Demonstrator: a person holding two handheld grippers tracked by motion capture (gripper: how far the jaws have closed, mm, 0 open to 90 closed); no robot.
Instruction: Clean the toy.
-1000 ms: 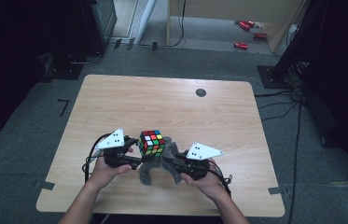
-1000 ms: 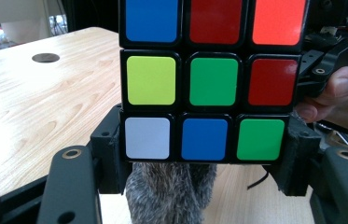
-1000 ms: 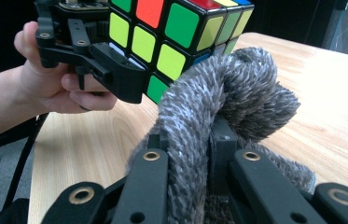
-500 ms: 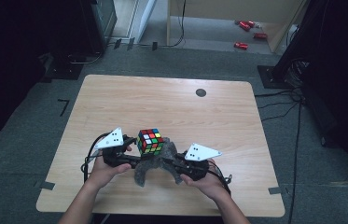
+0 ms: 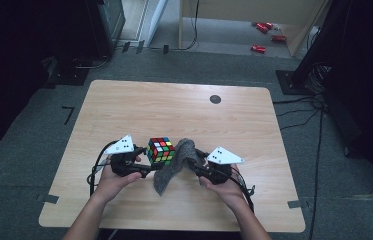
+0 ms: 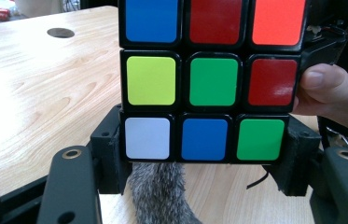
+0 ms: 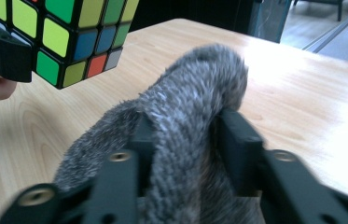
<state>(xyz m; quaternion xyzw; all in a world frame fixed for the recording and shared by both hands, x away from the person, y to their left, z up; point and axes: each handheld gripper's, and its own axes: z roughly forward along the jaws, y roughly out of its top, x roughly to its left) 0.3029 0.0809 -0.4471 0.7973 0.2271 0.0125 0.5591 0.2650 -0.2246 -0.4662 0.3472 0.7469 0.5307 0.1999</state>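
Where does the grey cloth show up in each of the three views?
High view: the grey cloth hangs below centre, between the two grippers, right of the puzzle cube.
Left gripper view: bottom centre, a furry strip under the cube.
Right gripper view: centre, humped between the right gripper's fingers.
Shared landmark: the cube, at top left in the right gripper view.

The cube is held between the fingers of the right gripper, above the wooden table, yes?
Not quite: the cube is held between the fingers of the left gripper, as the left gripper view shows. It is above the wooden table.
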